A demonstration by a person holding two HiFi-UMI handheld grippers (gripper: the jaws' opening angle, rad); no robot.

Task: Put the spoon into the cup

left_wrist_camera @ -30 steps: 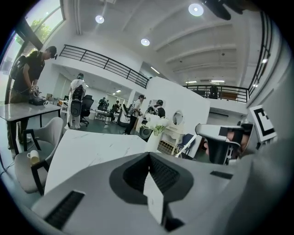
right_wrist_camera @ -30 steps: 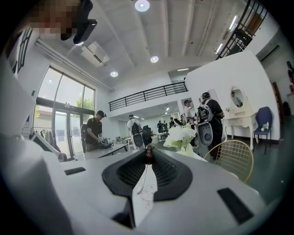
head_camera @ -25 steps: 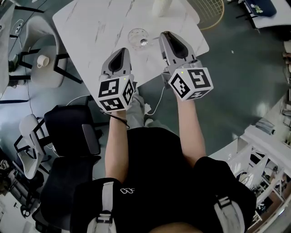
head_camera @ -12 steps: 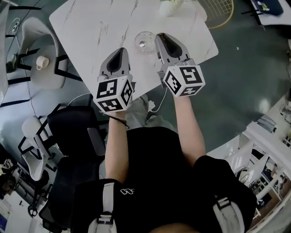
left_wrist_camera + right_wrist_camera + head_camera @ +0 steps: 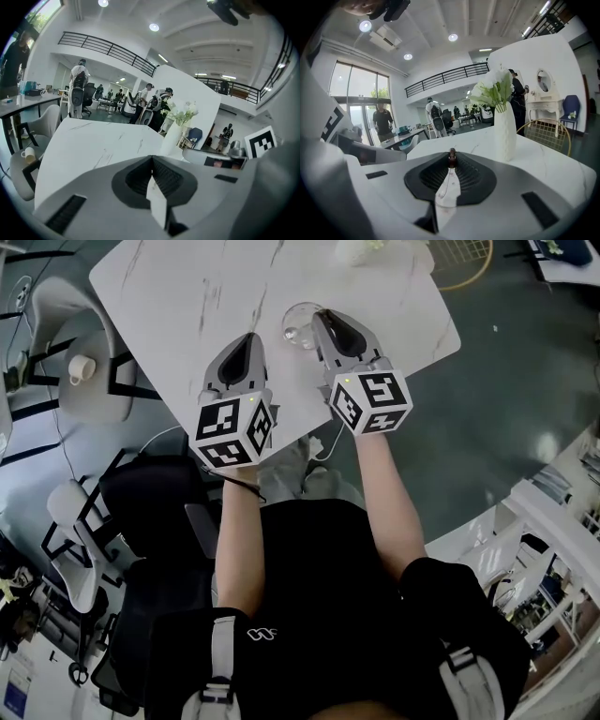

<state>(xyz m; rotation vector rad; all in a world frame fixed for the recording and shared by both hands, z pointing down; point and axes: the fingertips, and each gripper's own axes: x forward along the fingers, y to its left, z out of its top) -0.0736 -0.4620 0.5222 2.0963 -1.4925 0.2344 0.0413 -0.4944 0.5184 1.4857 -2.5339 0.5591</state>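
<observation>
A clear glass cup (image 5: 296, 324) stands on the white marble table (image 5: 187, 296), with a shiny spot inside it. My right gripper (image 5: 322, 315) reaches the cup's right rim. In the right gripper view its jaws pinch a small dark brown tip (image 5: 451, 158), apparently the end of the spoon's handle. The spoon's other parts are hidden under the jaws. My left gripper (image 5: 246, 339) hovers over the table's near edge, left of the cup. Its jaws meet at the tip (image 5: 152, 157) with nothing between them.
A white vase with white flowers (image 5: 505, 126) stands at the table's far side, also in the left gripper view (image 5: 174, 136). A gold wire chair (image 5: 546, 133) is beyond it. A white chair holding a small cup (image 5: 84, 381) and black office chairs (image 5: 150, 502) stand to the left.
Both grippers have sunk toward the table. The right gripper's tip has drawn in from beside the cup to its right rim. Neither gripper's jaws have changed.
</observation>
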